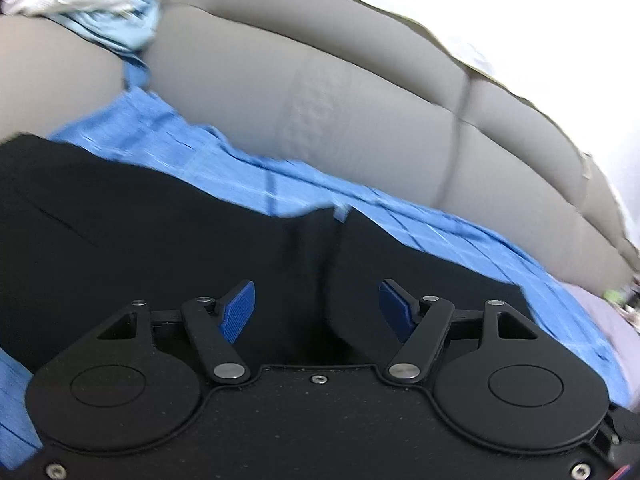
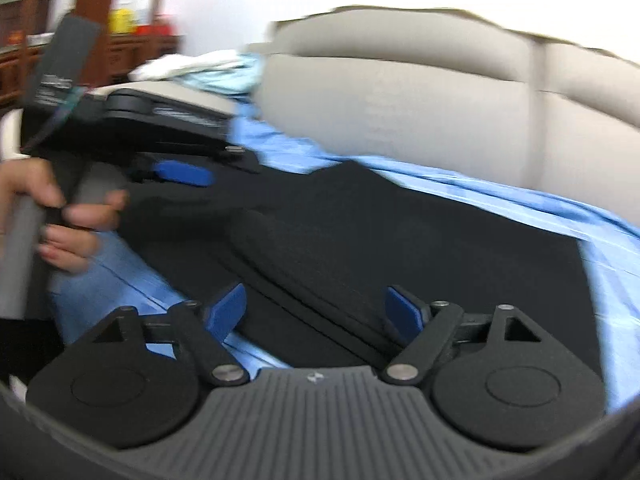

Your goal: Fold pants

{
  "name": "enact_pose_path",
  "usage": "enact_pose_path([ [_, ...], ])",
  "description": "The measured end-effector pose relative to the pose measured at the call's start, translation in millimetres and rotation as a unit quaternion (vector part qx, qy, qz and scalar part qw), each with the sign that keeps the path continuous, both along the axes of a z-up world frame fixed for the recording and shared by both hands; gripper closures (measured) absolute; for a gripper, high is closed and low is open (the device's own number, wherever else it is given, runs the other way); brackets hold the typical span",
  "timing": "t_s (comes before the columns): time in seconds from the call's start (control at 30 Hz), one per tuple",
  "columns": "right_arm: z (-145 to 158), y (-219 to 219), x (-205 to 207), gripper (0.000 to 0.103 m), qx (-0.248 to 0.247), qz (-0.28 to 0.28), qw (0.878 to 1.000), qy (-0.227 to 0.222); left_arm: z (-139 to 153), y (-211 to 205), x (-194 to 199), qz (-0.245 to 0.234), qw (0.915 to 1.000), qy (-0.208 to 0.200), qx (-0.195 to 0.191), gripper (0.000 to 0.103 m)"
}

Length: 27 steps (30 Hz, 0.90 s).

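Observation:
Black pants (image 1: 140,232) lie spread on a blue sheet (image 1: 224,160) over a sofa seat. A fold or seam runs down the pants in front of my left gripper (image 1: 316,308), which is open and empty just above the cloth. In the right wrist view the pants (image 2: 400,232) show a folded layer with a curved edge. My right gripper (image 2: 316,312) is open and empty over that layer. The left gripper (image 2: 184,172), held by a hand (image 2: 76,216), hovers over the pants' far left part.
Grey sofa back cushions (image 1: 320,92) rise right behind the sheet. Light blue and white cloth (image 1: 100,12) is bunched at the sofa's far left end. Wooden furniture (image 2: 92,20) stands beyond against a white wall.

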State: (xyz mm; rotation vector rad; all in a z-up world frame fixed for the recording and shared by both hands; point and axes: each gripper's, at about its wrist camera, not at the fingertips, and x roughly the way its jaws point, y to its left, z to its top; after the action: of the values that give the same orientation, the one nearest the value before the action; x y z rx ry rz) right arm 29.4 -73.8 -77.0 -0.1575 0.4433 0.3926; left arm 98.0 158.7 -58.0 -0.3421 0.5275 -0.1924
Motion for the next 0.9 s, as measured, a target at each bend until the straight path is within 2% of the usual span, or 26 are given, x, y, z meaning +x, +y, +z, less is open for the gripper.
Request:
enact_pose_path([
  [0.1, -7, -25, -16, 0.014, -0.048, -0.092, 0.994, -0.022, -3, -14, -14, 0.005, 0.9997, 0.013, 0.019, 0.034],
  [0.17, -13, -40, -24, 0.014, -0.079, -0.140, 0.986, -0.032, -8, -17, -23, 0.022, 0.9991, 0.032, 0.016, 0.035],
  [0.27, -20, -57, -28, 0.013, -0.107, -0.187, 0.976, -0.028, -15, -14, -42, 0.044, 0.9952, 0.074, -0.047, 0.036],
  [0.3, -22, -61, -28, 0.013, -0.113, -0.197, 0.974, -0.026, -18, -13, -49, 0.050, 0.9924, 0.083, -0.076, 0.036],
  [0.37, -26, -67, -26, 0.012, -0.118, -0.211, 0.970, -0.027, -21, -15, -58, 0.055, 0.9889, 0.091, -0.104, 0.036],
  [0.57, -36, -73, -26, 0.009, -0.117, -0.213, 0.969, -0.036, -20, -28, -43, 0.077, 0.9876, 0.099, -0.094, 0.036],
  [0.7, -38, -80, -25, 0.008, -0.091, -0.214, 0.972, -0.040, -22, -34, -26, 0.110, 0.9843, 0.095, -0.099, 0.037],
  [0.77, -40, -86, -22, 0.008, -0.070, -0.214, 0.974, -0.038, -21, -38, -20, 0.126, 0.9827, 0.093, -0.099, 0.044],
  [0.8, -41, -89, -21, 0.008, -0.061, -0.214, 0.974, -0.035, -21, -40, -18, 0.138, 0.9814, 0.094, -0.094, 0.060],
  [0.83, -41, -93, -19, 0.008, -0.048, -0.213, 0.975, -0.032, -22, -41, -17, 0.146, 0.9803, 0.099, -0.089, 0.070],
  [0.9, -41, -99, -17, 0.008, -0.028, -0.217, 0.976, -0.025, -24, -42, -17, 0.154, 0.9793, 0.095, -0.091, 0.070],
])
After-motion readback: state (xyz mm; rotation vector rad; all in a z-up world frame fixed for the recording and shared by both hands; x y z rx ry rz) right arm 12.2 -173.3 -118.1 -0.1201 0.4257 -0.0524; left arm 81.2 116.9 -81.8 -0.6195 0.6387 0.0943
